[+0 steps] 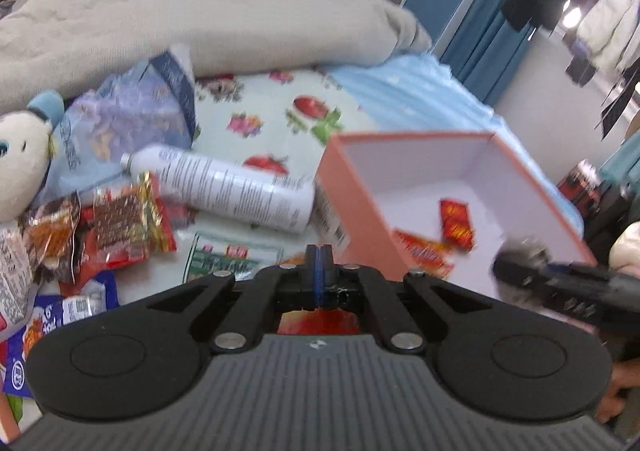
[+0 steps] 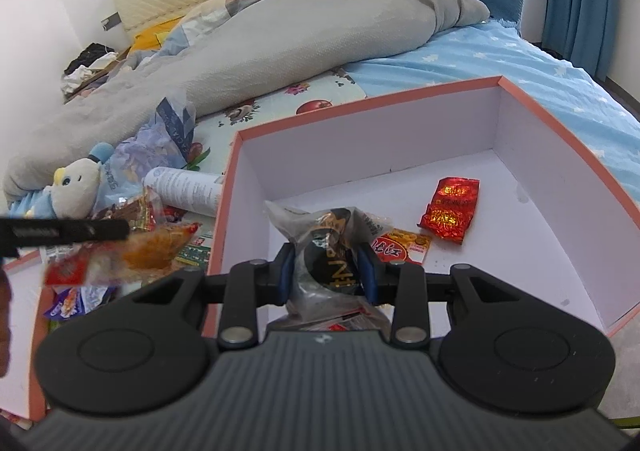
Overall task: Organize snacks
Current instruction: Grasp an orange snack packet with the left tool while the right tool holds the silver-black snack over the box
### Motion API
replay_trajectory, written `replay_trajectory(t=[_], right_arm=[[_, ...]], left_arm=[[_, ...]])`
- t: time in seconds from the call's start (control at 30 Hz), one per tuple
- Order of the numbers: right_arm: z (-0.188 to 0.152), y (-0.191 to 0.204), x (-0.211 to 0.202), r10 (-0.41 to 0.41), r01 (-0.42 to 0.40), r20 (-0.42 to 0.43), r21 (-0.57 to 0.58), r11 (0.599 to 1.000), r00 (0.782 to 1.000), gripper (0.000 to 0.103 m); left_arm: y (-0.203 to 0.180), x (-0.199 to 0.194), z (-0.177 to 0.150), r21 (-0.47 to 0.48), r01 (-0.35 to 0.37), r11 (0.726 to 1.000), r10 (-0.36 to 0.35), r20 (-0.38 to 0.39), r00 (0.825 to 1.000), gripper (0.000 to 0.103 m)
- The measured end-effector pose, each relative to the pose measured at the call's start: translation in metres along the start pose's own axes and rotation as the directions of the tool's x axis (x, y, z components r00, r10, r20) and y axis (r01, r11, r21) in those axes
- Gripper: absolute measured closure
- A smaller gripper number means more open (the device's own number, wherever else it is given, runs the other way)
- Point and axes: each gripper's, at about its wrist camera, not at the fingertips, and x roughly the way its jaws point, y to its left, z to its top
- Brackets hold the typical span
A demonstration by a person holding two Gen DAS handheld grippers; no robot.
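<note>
Salmon-pink card formed the walls of the box (image 2: 560, 155), which stood open on the bed (image 2: 500, 51) with a white interior.

1. I read the left gripper (image 1: 319, 257) as fully closed, its pads meeting. From the right wrist camera, an orange packet (image 2: 152, 251) hung blurred from its tips, outside the box on its left side.
2. I read the right gripper (image 2: 327, 271) as partly open and clamped on a grey packet (image 2: 340, 227) with a dark round content. It was held over the near part of the box interior.
3. Two snacks lay on the box floor: a red foil packet (image 2: 450, 213) and an orange-red packet (image 2: 400, 247), near each other.
4. The remaining snack pile (image 1: 120, 223) lay on the bed left of the box. A white bottle (image 1: 224, 187) lay on its side between pile and box, beside a plush toy (image 1: 20, 159).
</note>
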Motion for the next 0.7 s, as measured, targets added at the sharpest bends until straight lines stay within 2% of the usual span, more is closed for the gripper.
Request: replay_trajectory(t=[0.17, 0.27, 0.4, 0.47, 0.53, 0.63, 0.7], right_arm=[[0.004, -0.001, -0.001, -0.001, 0.001, 0.01, 0.005, 1.0, 1.0, 0.066], [0.004, -0.002, -0.001, 0.002, -0.002, 0.009, 0.007, 1.0, 1.0, 0.066], [0.0, -0.002, -0.002, 0.002, -0.002, 0.004, 0.004, 1.0, 1.0, 0.066], [-0.002, -0.004, -0.002, 0.0, 0.0, 0.0, 0.006, 1.0, 1.0, 0.066], [-0.003, -0.005, -0.002, -0.002, 0.002, -0.001, 0.009, 1.0, 1.0, 0.066], [-0.006, -0.008, -0.002, -0.007, 0.007, -0.004, 0.012, 1.0, 1.0, 0.066], [-0.007, -0.009, -0.002, -0.01, 0.01, -0.006, 0.014, 1.0, 1.0, 0.066]], left_arm=[[-0.017, -0.017, 0.02, 0.034, 0.027, 0.999, -0.029, 0.048, 0.998, 0.103], [-0.02, -0.012, 0.019, 0.039, 0.036, 0.999, -0.038, 0.028, 0.999, 0.103], [-0.006, 0.012, 0.001, 0.051, 0.007, 0.999, -0.006, -0.026, 1.0, 0.103], [0.004, 0.03, -0.012, 0.076, -0.041, 0.996, 0.047, -0.079, 0.996, 0.103], [0.01, 0.044, -0.025, 0.124, -0.075, 0.989, 0.087, -0.096, 0.992, 0.101], [0.023, 0.064, -0.037, 0.159, -0.116, 0.981, 0.139, -0.143, 0.98, 0.081], [0.03, 0.072, -0.041, 0.16, -0.121, 0.98, 0.145, -0.15, 0.978, 0.049]])
